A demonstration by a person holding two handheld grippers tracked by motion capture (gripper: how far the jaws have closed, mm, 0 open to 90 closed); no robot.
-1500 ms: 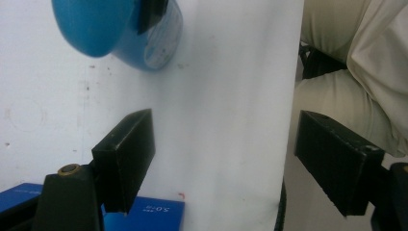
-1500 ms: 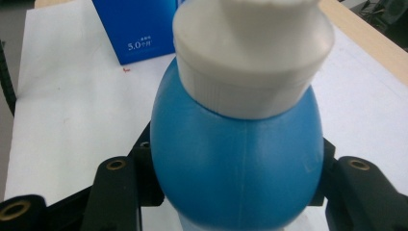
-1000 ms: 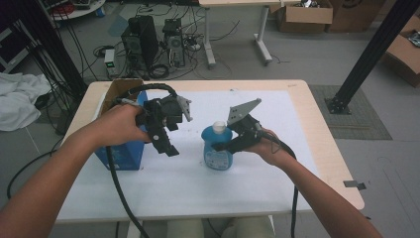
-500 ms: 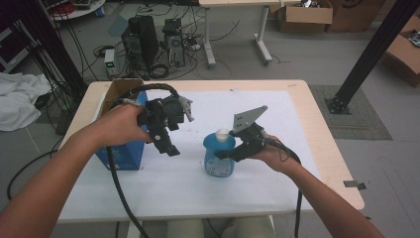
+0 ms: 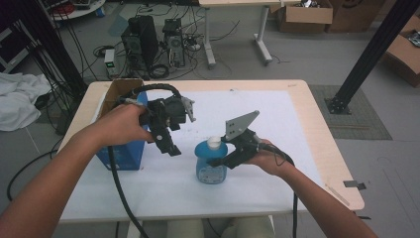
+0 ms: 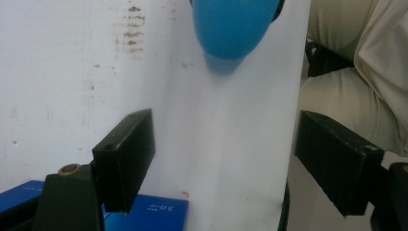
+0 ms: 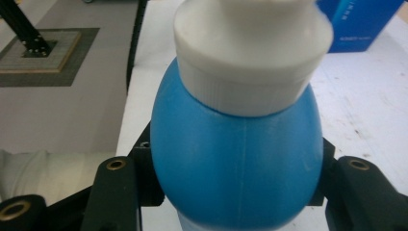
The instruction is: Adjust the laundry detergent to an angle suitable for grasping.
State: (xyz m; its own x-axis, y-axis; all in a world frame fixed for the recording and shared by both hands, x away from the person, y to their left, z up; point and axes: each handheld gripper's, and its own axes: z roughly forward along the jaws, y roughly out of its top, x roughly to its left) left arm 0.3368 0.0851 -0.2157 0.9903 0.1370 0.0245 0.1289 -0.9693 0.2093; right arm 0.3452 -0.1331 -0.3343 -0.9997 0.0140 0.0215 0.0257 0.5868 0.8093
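Observation:
A blue bottle [image 5: 210,168] with a white cap [image 5: 214,143] stands upright near the middle of the white table top [image 5: 277,124]. My right gripper [image 5: 215,162] comes in from the right and is shut on the bottle's body. In the right gripper view the bottle [image 7: 240,159] bulges between the two black jaws of that gripper [image 7: 235,192]. Whether its base rests on the table I cannot tell. My left gripper [image 5: 169,145] hangs to the left of the bottle, jaws pointing down and open. In the left gripper view, the gripper [image 6: 223,163] holds nothing and the bottle [image 6: 231,26] is farther off.
An open blue box [image 5: 121,151] stands at the table's left edge, under my left hand. The person's trousers [image 6: 356,72] show past the near table edge. Computers and cables lie on the floor beyond the table, and a black post stands at the far right.
My right gripper has carried the bottle a little toward the near edge of the table. The left gripper has stayed where it was, still open.

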